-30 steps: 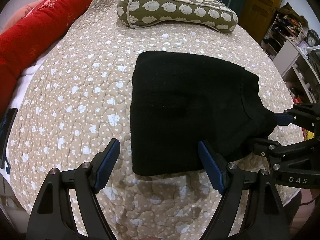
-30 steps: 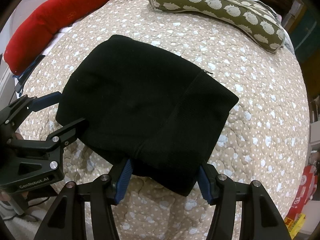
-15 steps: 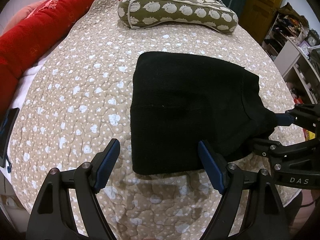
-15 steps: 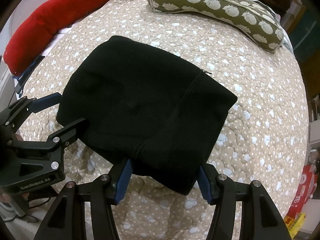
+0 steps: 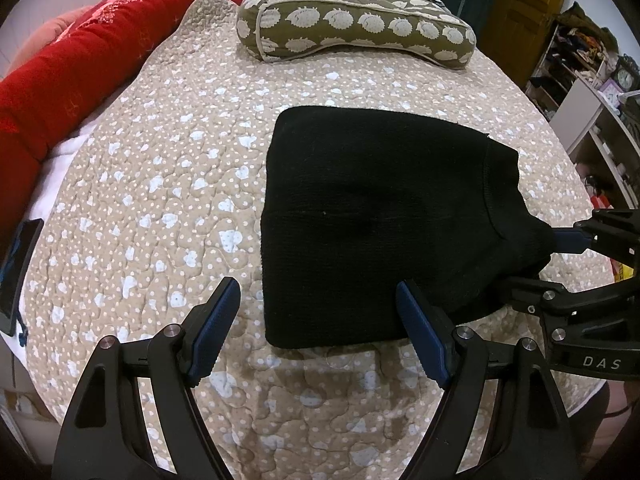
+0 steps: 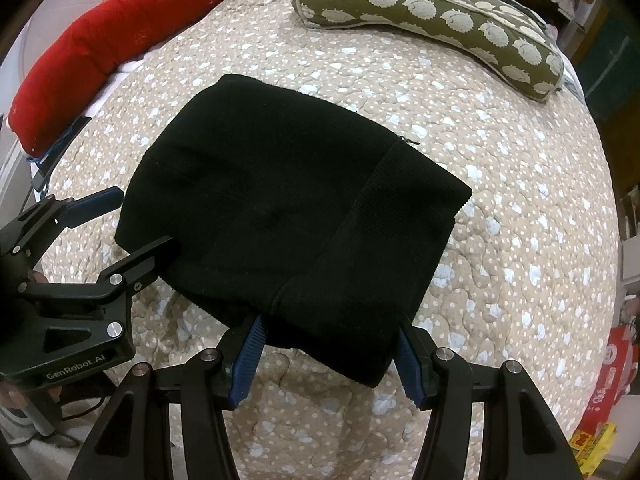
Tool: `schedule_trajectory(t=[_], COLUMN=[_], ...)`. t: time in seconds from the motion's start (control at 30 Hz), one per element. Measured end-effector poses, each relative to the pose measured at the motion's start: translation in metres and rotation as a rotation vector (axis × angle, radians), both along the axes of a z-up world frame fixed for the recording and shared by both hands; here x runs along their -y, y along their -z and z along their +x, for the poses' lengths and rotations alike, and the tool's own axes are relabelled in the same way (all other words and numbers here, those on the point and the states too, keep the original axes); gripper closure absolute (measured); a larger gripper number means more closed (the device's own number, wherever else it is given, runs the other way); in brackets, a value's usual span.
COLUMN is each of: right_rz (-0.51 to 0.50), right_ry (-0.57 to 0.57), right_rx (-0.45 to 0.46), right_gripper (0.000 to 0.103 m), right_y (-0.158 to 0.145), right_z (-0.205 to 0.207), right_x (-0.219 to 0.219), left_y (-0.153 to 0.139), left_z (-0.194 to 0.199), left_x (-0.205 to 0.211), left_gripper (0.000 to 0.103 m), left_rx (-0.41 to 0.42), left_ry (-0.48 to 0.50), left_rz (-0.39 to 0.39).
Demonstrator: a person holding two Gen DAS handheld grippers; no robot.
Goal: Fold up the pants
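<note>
The black pants (image 5: 380, 216) lie folded into a compact rectangle on the beige quilted bed (image 5: 168, 168). My left gripper (image 5: 318, 320) hovers open over their near left corner, one finger off the cloth and the other at its front edge. In the right wrist view the pants (image 6: 288, 216) fill the middle. My right gripper (image 6: 328, 344) stands open with the thick near right corner between its fingers, the tips hidden by the cloth. The right gripper (image 5: 548, 260) straddles that same corner in the left wrist view, and the left gripper (image 6: 146, 218) shows at the left end.
An olive pillow with a hedgehog print (image 5: 352, 24) lies at the far end of the bed. A red blanket (image 5: 72, 64) runs along the left side. A dark phone (image 5: 18, 272) lies at the left edge. Shelves (image 5: 588, 92) stand to the right.
</note>
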State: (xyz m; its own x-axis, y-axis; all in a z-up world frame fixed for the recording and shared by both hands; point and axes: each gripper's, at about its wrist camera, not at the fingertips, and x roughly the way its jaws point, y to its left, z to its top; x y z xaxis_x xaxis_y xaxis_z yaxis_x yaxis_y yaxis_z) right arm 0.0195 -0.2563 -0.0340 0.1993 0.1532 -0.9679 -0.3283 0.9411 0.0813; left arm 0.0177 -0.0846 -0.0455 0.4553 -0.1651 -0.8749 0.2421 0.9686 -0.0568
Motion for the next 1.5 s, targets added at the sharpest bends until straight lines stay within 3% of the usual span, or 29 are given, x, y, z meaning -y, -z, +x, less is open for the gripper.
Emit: schedule_trajectory(t=[0.37,1.5], right_rz=[0.033,0.069], right_ry=[0.037,0.110], right_rx=[-0.038,-0.023], right_gripper=[0.046,0.046], right_y=[-0.008,-0.020], right_z=[0.000,-0.008], right_x=[0.007,0.014], left_y=[-0.008,-0.022], left_z=[0.000,0.003], left_x=[0.000,0.007], left_gripper=[0.022,0.022], left_rx=[0.014,0.024], left_ry=[0.002,-0.006], left_rz=[0.006,0.020])
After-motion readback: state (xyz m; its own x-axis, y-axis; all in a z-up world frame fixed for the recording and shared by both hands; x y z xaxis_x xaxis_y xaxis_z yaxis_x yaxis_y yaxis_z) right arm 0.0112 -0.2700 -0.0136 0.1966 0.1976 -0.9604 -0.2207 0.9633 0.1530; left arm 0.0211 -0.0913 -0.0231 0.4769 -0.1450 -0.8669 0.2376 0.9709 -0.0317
